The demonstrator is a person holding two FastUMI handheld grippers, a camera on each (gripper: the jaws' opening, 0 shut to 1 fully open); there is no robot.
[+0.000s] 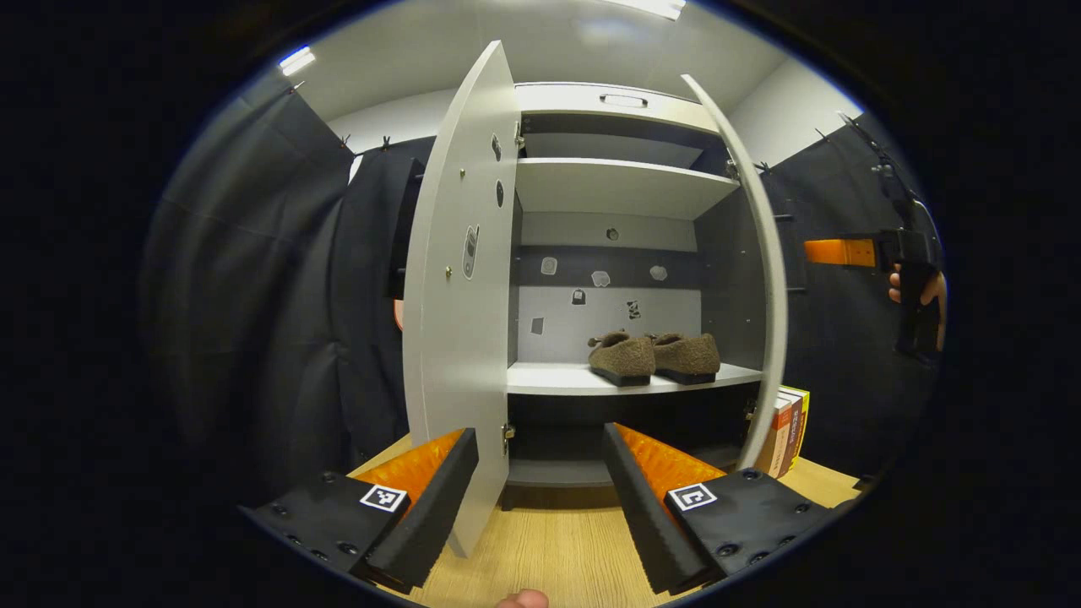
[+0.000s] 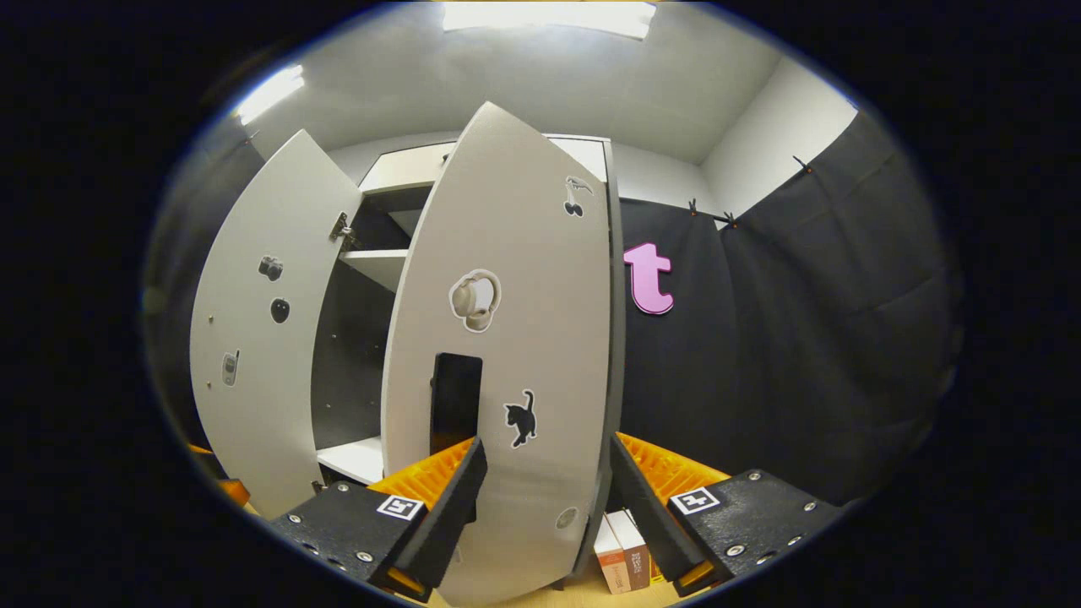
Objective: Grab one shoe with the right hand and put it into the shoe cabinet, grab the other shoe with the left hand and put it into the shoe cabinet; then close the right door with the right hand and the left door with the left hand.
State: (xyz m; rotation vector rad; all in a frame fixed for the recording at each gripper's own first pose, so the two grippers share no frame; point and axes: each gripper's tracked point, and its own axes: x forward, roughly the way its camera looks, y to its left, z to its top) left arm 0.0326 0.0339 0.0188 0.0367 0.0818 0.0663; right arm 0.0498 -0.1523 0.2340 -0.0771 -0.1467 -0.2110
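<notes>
- Left gripper view: the shoe cabinet (image 1: 625, 101) stands ahead with both doors swung out, the left door (image 1: 460, 279) at about 9 o'clock of the opening and the right door (image 1: 756, 279) at about 3 o'clock, seen nearly edge-on.
- Two brown fuzzy shoes sit side by side on the lower shelf (image 1: 557, 380), just right of its middle: the left shoe (image 1: 623, 355) and the right shoe (image 1: 688, 353), touching or nearly so.
- Both shoes lie flat on their dark soles, long axes running front to back and slightly slanted; which end is the toe I cannot tell.
- The left gripper (image 1: 540, 490) sits at 6 o'clock with its fingers (image 1: 431, 498) released and spread wide, nothing between them; the left door's lower edge falls just inside the near finger.
- At 3 o'clock, well apart, a hand (image 1: 916, 291) holds the right gripper against the black cloth; its fingers are too small to judge there.
- Some books (image 1: 787, 431) stand on the wooden floor (image 1: 557, 557) just beside the right door's foot.
- Right gripper view: the right door (image 2: 507, 338), bearing stickers and a dark handle (image 2: 456, 401), stands at 12 o'clock directly ahead; the left door (image 2: 262, 338) is at 10 o'clock.
- The right gripper (image 2: 547, 498) at 6 o'clock is released, fingers wide, with the door's lower part between them; contact I cannot tell.
- The books (image 2: 623, 553) show between the fingers at the door's foot.
</notes>
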